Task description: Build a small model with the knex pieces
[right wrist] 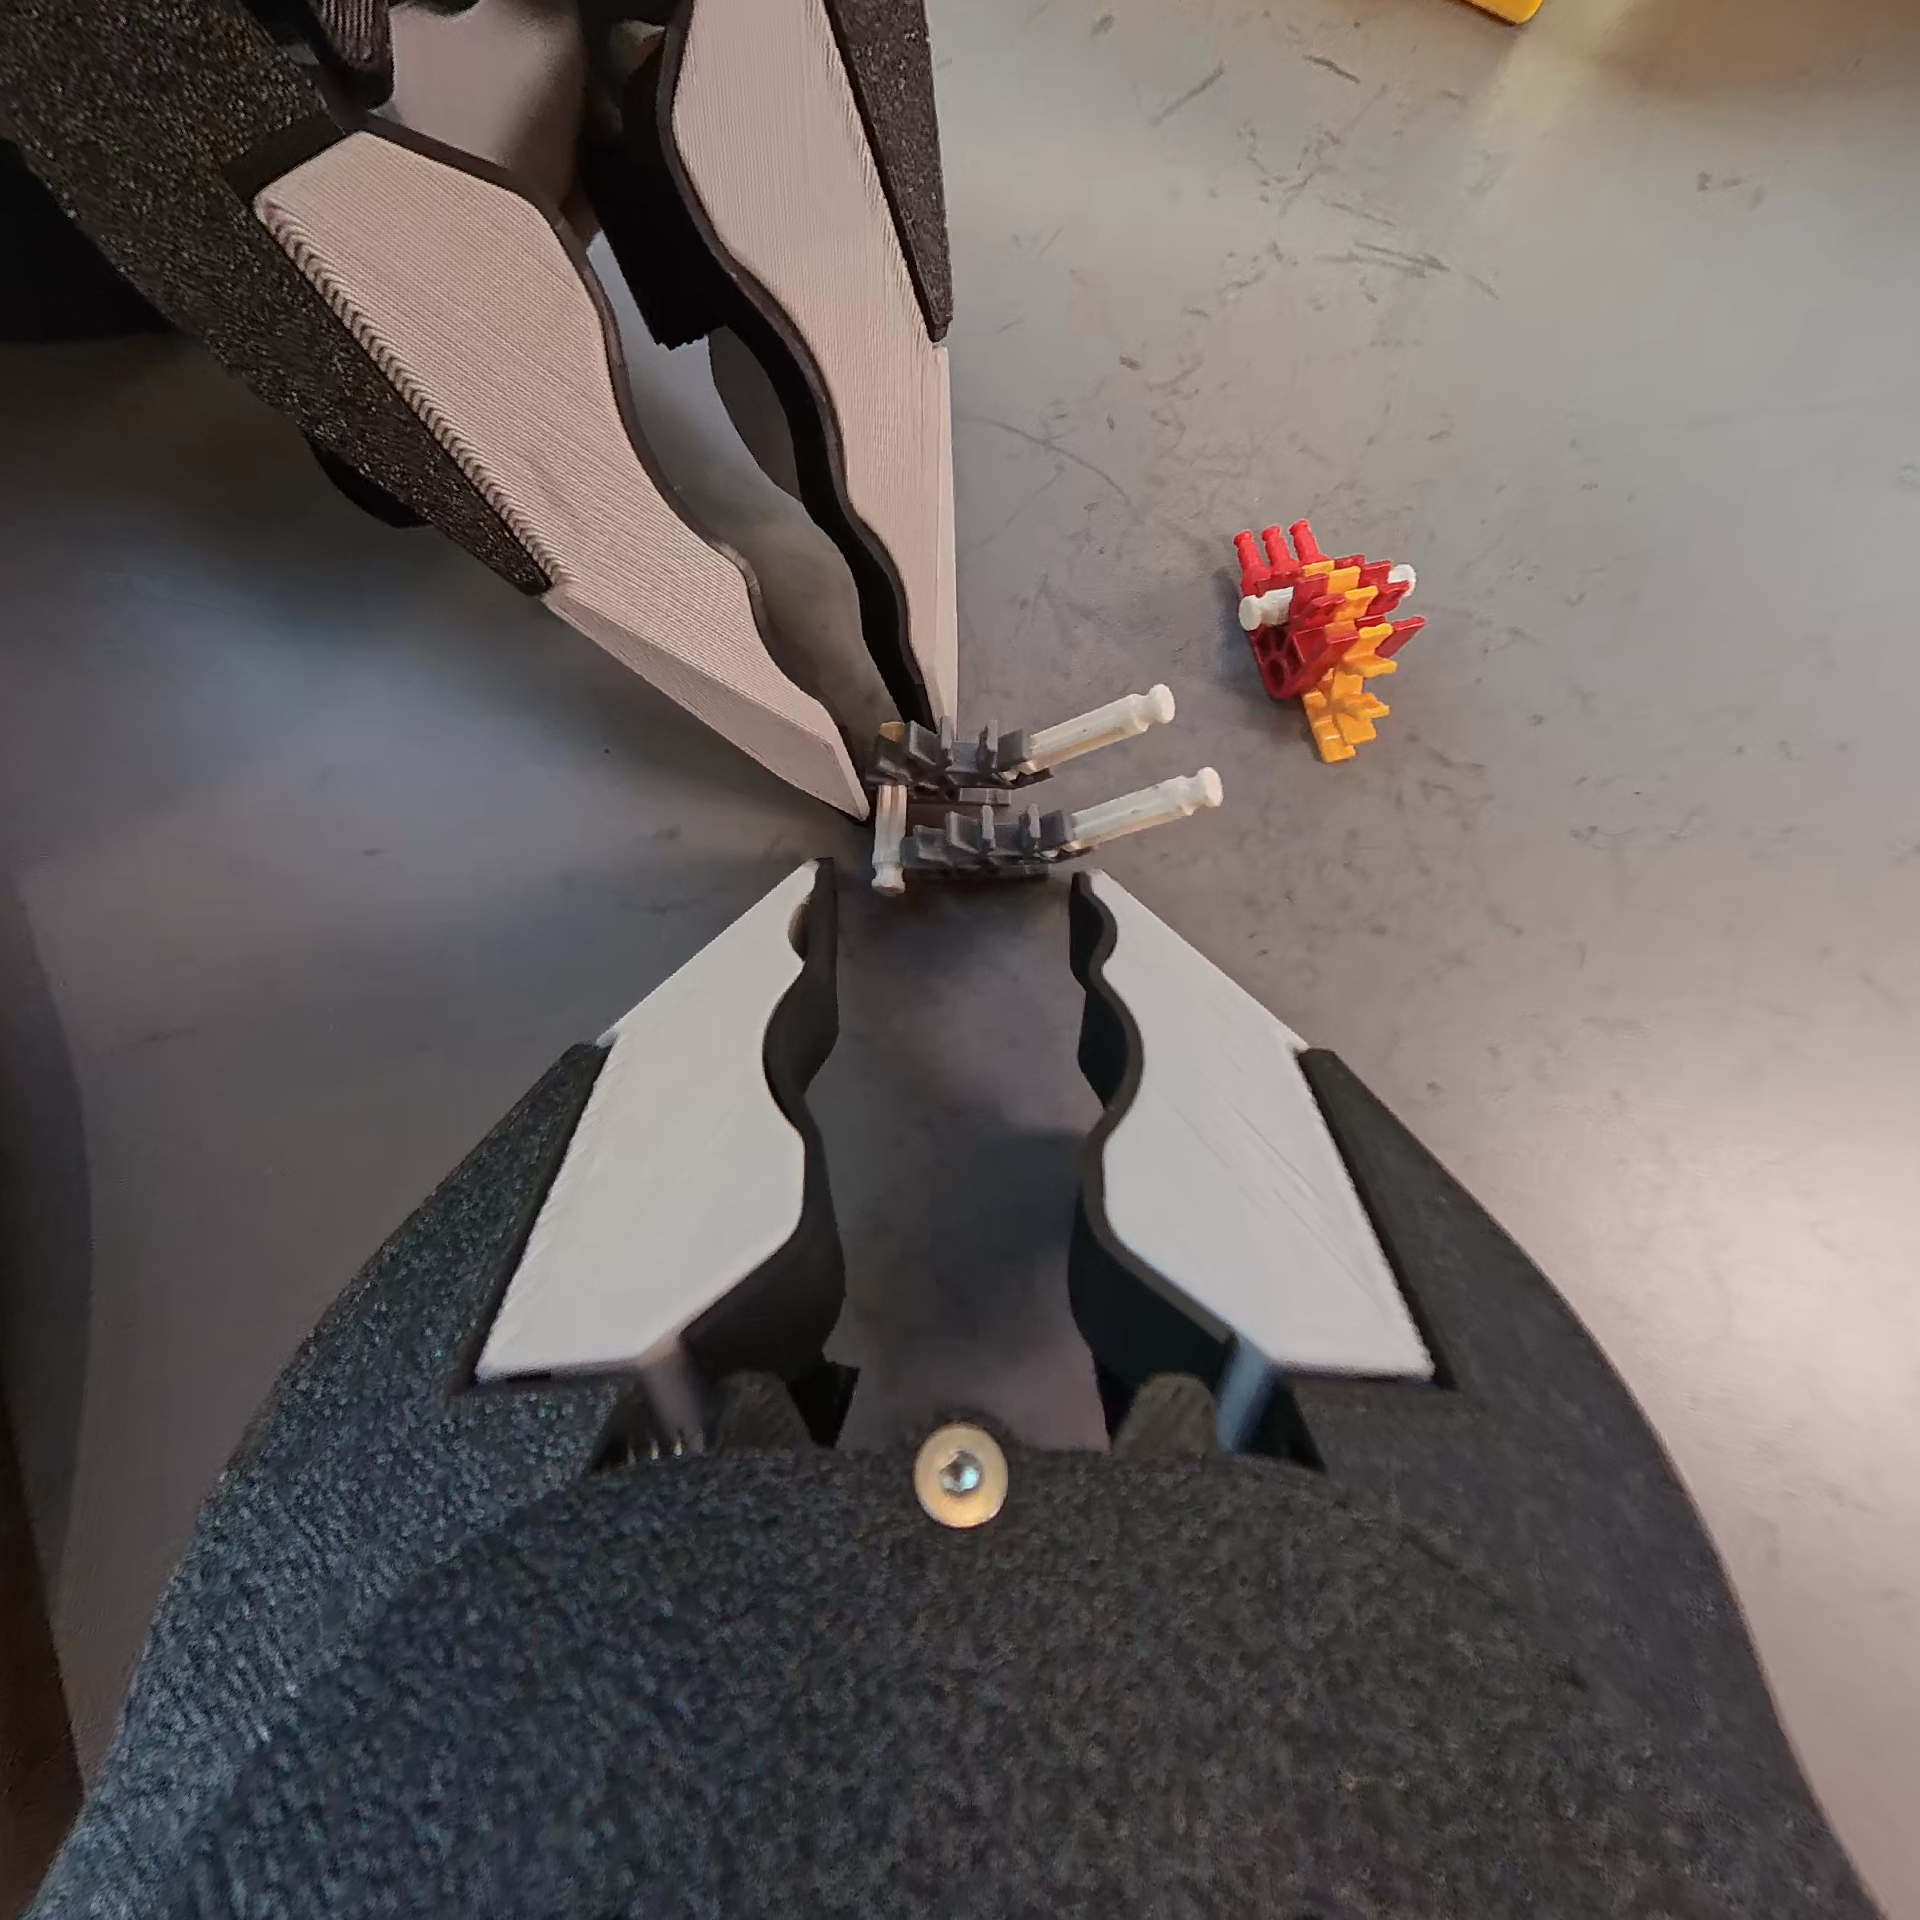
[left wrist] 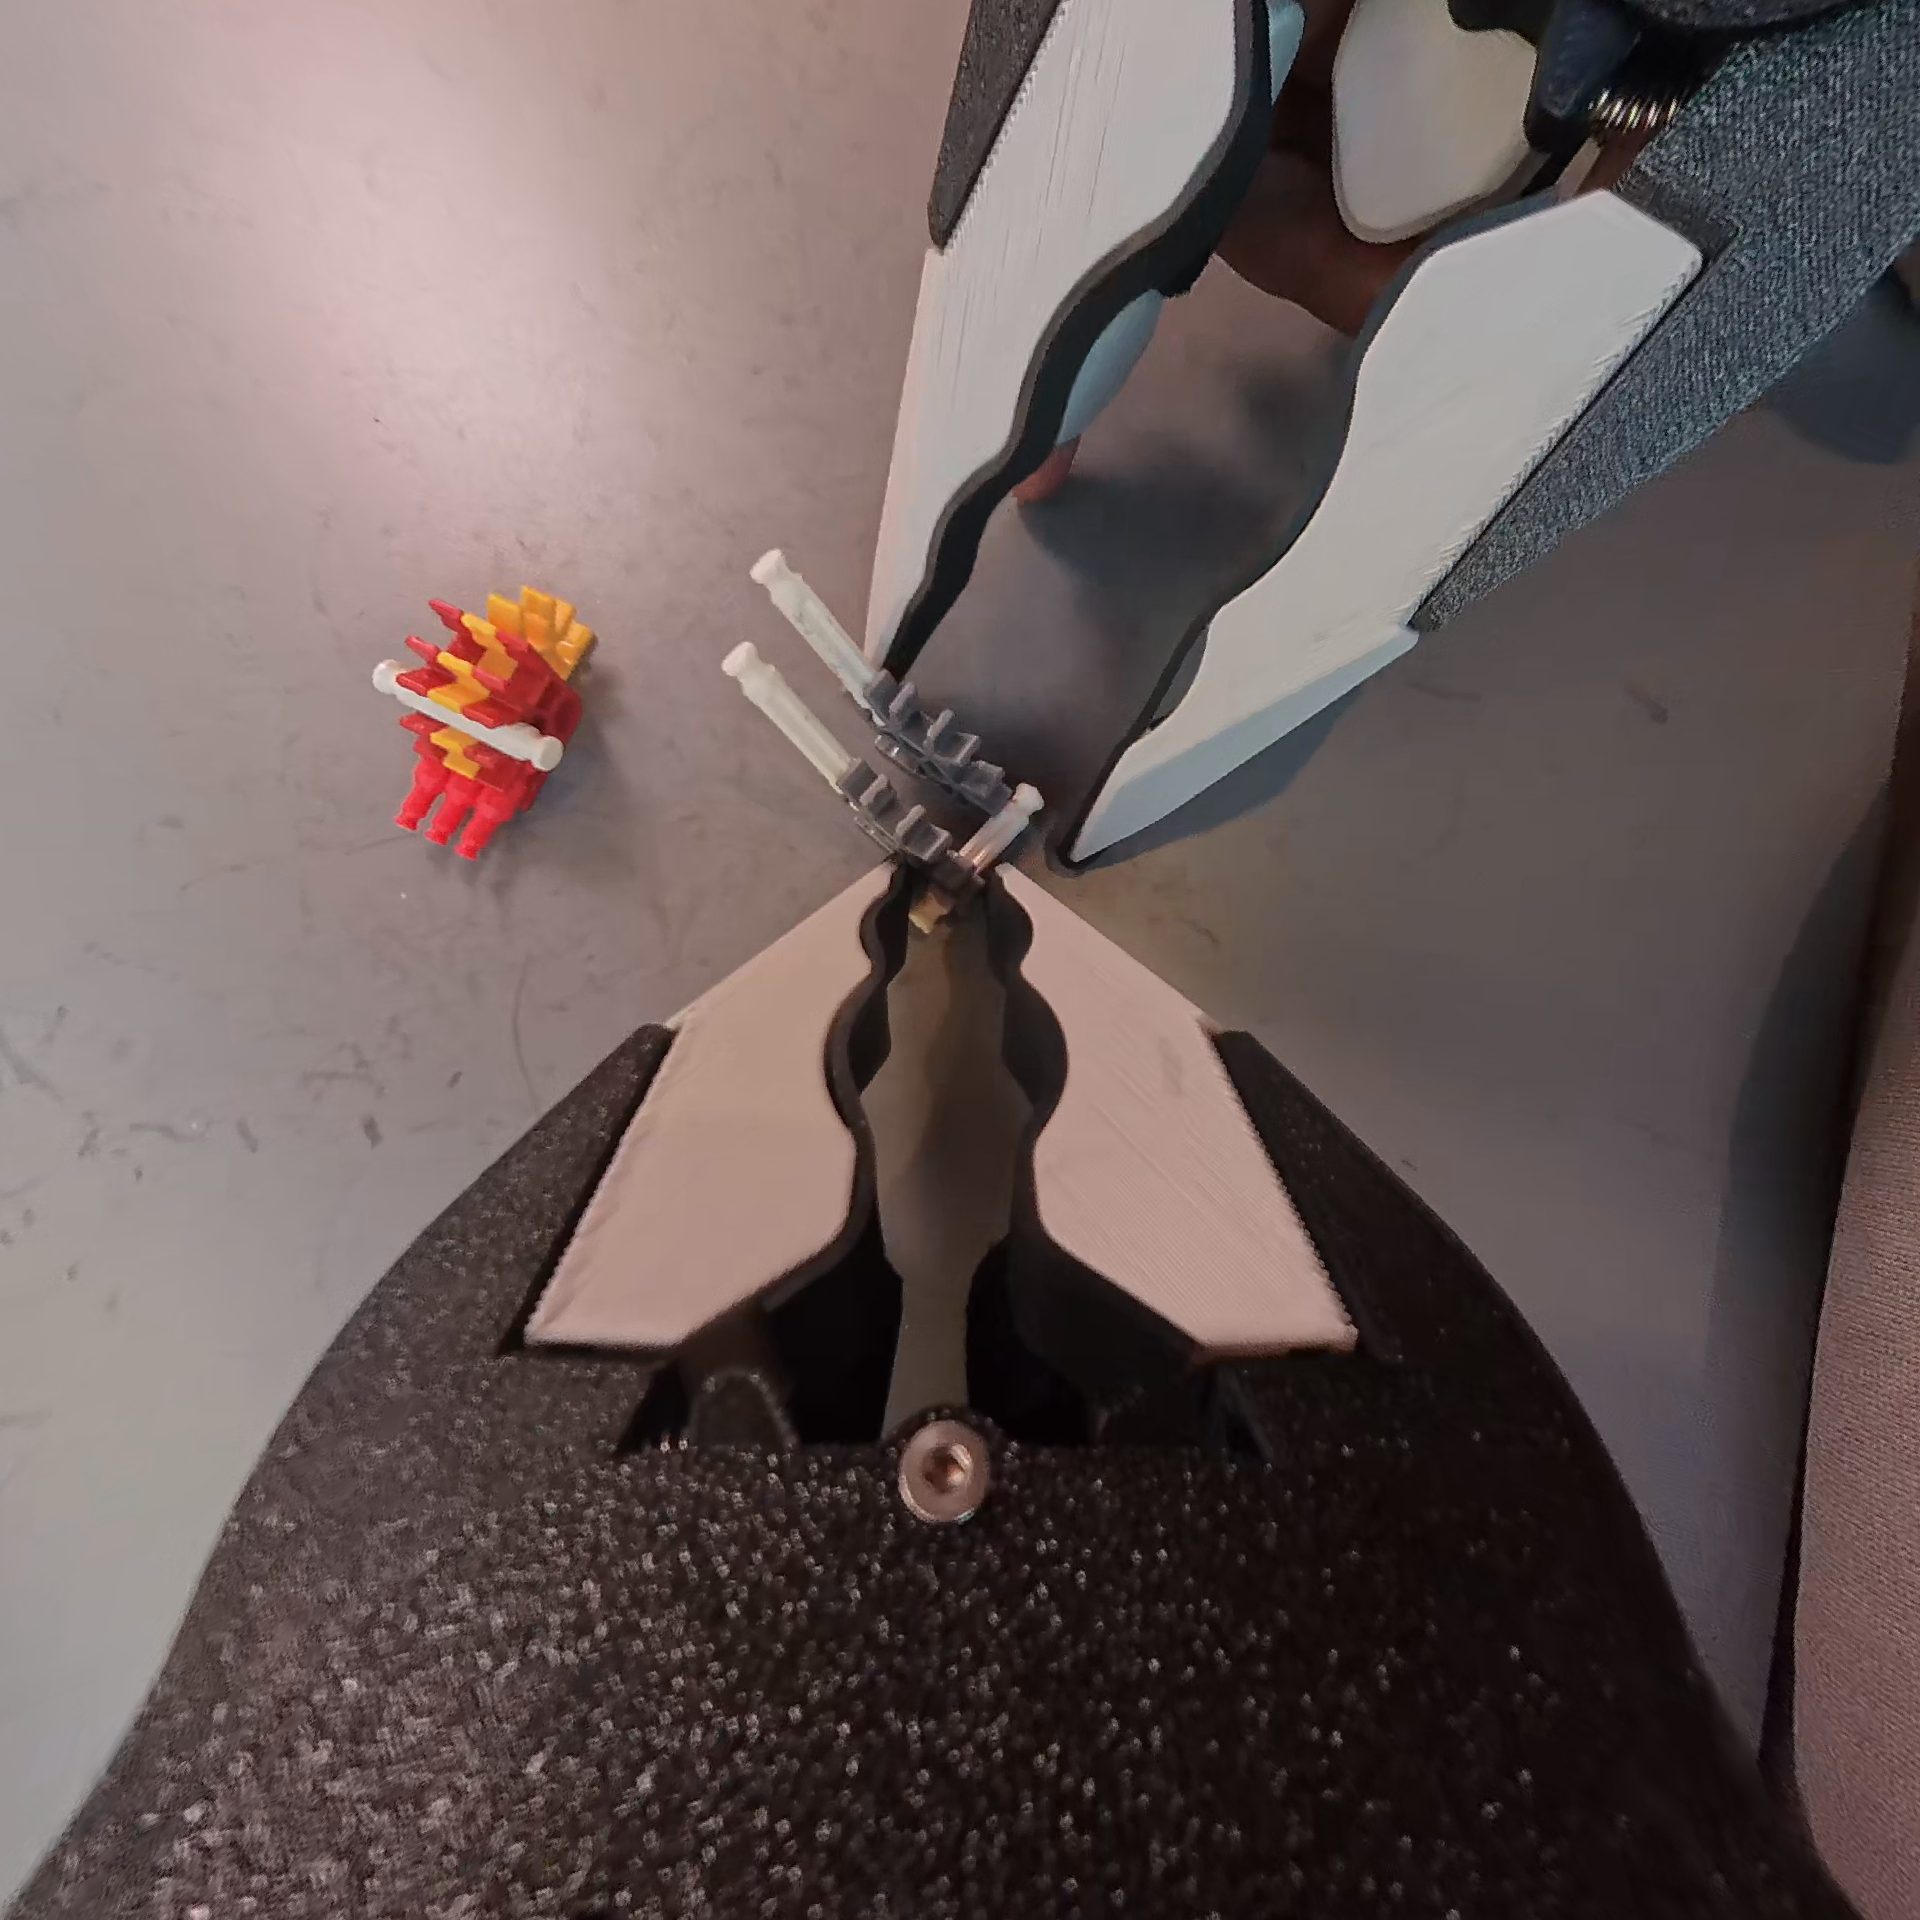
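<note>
The grey table, scuffed and scratched, fills both views. Over it the two grippers meet nose to nose.

The left gripper has its fingers drawn together, and their tips pinch one end of a small grey piece. The right gripper stands with its fingers apart. Its tips sit on either side of the grey piece's other flank, just beside it. From the right wrist view neither tip seems to press on it, though the left wrist view puts one tip very close to the connectors.

Well off to the side a red-and-yellow cluster of toothed connectors lies on the table, with a white rod through it. Neither gripper touches it.

The grey piece is two rows of grey toothed connectors, set side by side. Two white rods stick out of it, parallel, pointing away from the left gripper's tips. A short white rod crosses the pinched end. Whether the piece rests on the table or hangs just above it cannot be told.

A scrap of something yellow shows at the top edge of the right wrist view.
</note>
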### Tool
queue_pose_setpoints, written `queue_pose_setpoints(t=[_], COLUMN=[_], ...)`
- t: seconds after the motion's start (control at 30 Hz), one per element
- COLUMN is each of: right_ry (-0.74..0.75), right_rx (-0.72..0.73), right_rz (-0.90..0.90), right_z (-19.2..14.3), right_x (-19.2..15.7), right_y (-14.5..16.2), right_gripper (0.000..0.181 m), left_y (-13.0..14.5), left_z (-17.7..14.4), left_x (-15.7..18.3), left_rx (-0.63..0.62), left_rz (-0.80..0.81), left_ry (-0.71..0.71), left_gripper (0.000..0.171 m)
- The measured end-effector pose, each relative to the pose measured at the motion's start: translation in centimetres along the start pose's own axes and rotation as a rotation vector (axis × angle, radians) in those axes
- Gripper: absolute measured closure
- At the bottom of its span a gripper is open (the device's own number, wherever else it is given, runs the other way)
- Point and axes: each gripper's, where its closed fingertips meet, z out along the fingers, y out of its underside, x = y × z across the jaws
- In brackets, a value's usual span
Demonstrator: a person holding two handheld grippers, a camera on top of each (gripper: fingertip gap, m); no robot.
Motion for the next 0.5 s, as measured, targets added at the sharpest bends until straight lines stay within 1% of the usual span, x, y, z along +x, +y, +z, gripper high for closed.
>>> queue_pose_setpoints(t=[0.07, 0.27, 0.5], right_ry=[-0.004, -0.031, -0.091], right_rx=[-0.001, 0.023, 0.030], right_rz=[0.005, 0.012, 0.016], right_z=[-0.13, -0.23, 0.08], right_x=[0.23, 0.57, 0.37], right_y=[0.15, -0.01, -0.55], right_gripper=[0.134, 0.132, 0.123], left_y=[0.00, 0.00, 0.04], left_z=[-0.02, -0.20, -0.27], left_x=[-0.02, 0.08, 0.01], left_rx=[0.004, 0.023, 0.030], left_rz=[-0.004, -0.020, -0.025], left_ry=[-0.006, 0.008, 0.016], left_gripper=[0.157, 0.155, 0.154])
